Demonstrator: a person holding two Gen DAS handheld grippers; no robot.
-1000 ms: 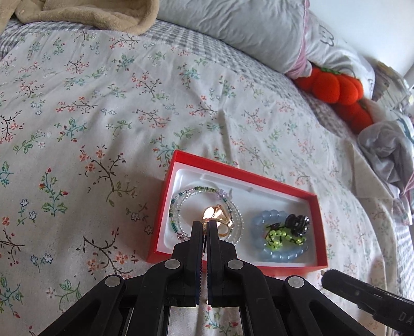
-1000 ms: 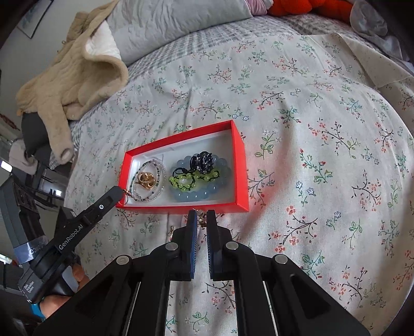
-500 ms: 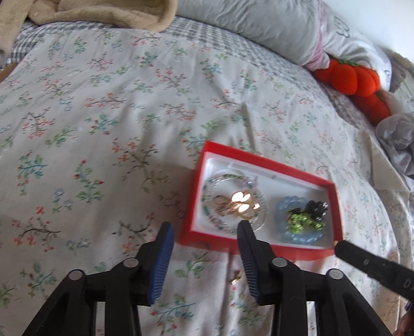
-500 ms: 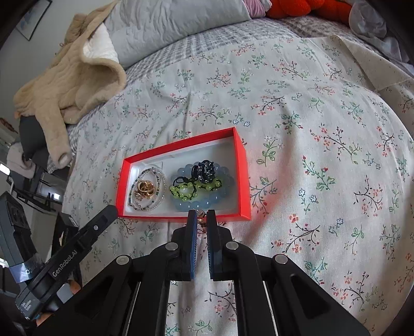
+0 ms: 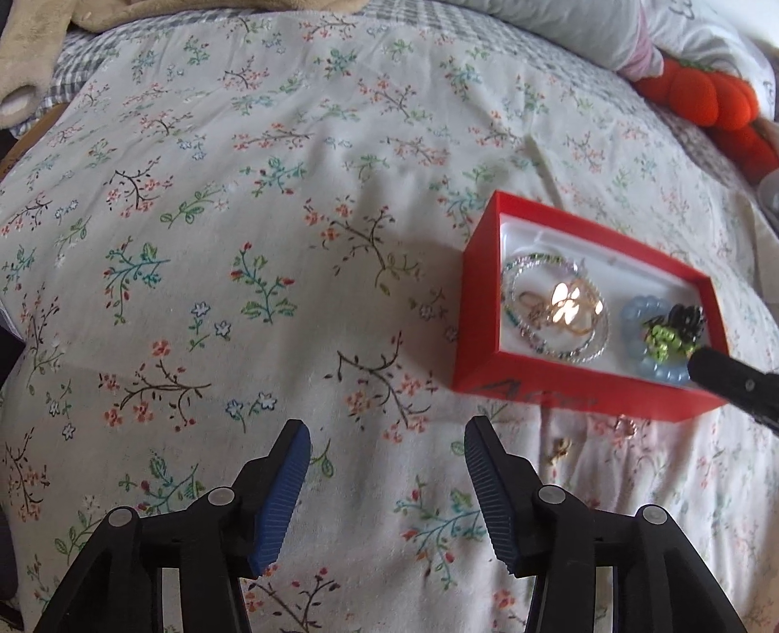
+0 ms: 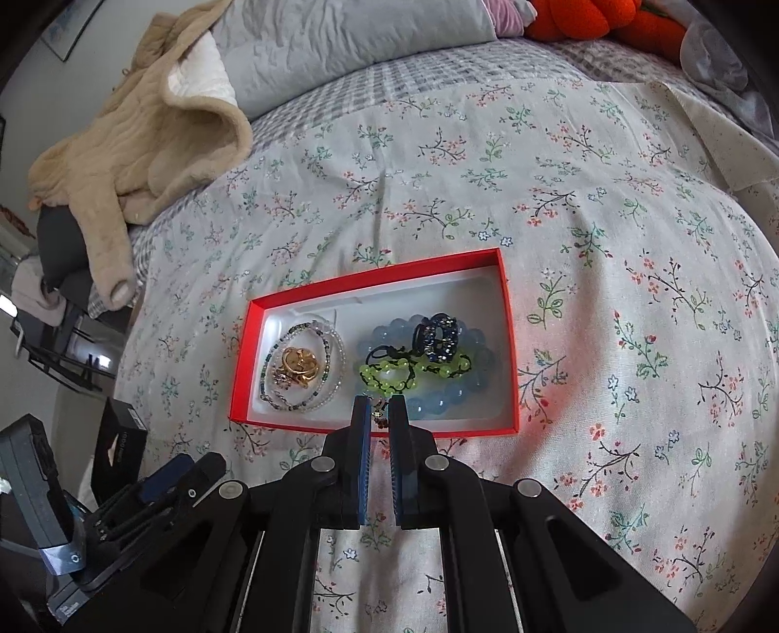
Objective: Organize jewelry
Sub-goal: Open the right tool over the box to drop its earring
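Note:
A red box (image 5: 479, 302) (image 6: 509, 341) lies on the floral bedspread. It holds a clear beaded bracelet (image 6: 336, 350) around a gold piece (image 6: 298, 366) (image 5: 572, 307), a blue bead bracelet (image 6: 438, 401), a green beaded one (image 6: 389, 377) and a dark ring (image 6: 435, 338). My right gripper (image 6: 379, 416) is shut on a small earring (image 6: 380, 418) over the box's near wall. My left gripper (image 5: 384, 440) is open and empty, left of the box. Two small earrings (image 5: 560, 448) (image 5: 625, 427) lie on the bedspread in front of the box.
A beige fleece garment (image 6: 146, 131) and a grey pillow (image 6: 341, 44) lie at the head of the bed. An orange plush pumpkin (image 5: 706, 97) sits at the far right. The bed edge drops off at the left in the right wrist view.
My left gripper opened, letting go of the gold piece in the box, then drew back and left. My right gripper carried the small earring forward to the box's near wall.

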